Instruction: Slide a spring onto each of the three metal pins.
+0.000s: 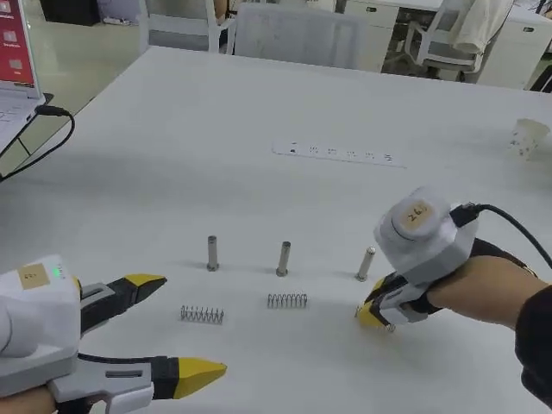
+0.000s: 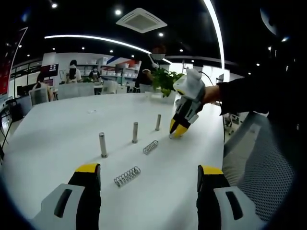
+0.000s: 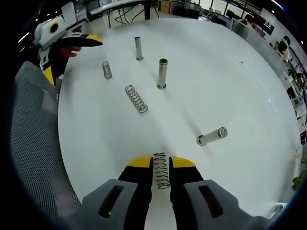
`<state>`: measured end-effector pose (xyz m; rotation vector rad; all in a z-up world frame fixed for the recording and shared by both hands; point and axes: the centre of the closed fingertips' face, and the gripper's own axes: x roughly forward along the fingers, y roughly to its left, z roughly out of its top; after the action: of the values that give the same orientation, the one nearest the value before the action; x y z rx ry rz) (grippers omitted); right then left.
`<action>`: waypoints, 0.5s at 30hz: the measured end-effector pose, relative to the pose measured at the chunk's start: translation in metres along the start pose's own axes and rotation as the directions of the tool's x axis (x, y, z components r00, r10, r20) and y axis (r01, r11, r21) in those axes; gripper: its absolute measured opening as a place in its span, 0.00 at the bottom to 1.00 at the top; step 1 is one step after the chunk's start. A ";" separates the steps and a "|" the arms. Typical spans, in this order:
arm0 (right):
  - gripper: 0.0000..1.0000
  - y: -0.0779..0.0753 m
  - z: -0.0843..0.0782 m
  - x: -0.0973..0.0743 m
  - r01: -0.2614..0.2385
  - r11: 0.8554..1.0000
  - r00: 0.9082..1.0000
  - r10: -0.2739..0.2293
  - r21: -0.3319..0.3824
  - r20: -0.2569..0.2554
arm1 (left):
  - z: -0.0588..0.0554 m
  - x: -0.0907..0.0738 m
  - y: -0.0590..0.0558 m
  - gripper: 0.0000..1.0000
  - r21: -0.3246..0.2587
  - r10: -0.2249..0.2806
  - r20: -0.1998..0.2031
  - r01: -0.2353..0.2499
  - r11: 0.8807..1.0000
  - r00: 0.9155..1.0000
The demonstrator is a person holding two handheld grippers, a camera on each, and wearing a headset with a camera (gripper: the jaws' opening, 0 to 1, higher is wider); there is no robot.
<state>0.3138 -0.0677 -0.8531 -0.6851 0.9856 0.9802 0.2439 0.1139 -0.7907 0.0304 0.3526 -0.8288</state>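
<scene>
Three metal pins stand in a row on the white table: left pin (image 1: 212, 253), middle pin (image 1: 283, 258), right pin (image 1: 366, 264). Two loose springs lie in front of them, one (image 1: 202, 315) by the left pin and one (image 1: 287, 300) by the middle pin. My right gripper (image 1: 377, 316) rests low on the table just in front of the right pin. In the right gripper view its jaws (image 3: 161, 165) are closed on a third spring (image 3: 161, 171). My left gripper (image 1: 177, 328) hovers open at the near left, short of the left spring (image 2: 127, 176).
A white power strip (image 1: 339, 153) lies further back on the table. A paper cup (image 1: 528, 136) sits at the far right. A laptop (image 1: 13, 65) with a black cable (image 1: 53, 131) is at the far left. Chairs (image 1: 297, 34) stand behind the table's far edge.
</scene>
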 end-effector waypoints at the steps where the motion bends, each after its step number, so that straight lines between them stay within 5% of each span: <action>1: 0.11 0.000 0.000 0.001 -0.001 1.000 1.000 0.001 -0.009 -0.008 | 0.000 0.000 0.000 0.79 -0.001 0.000 0.001 0.000 1.000 1.000; 15: 0.09 0.002 -0.003 0.008 -0.030 0.997 0.997 0.025 -0.065 -0.069 | 0.000 -0.002 0.002 0.79 -0.004 0.009 -0.002 -0.009 1.000 1.000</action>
<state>0.3131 -0.0665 -0.8613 -0.7660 1.0283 1.0230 0.2440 0.1163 -0.7906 0.0290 0.3561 -0.8187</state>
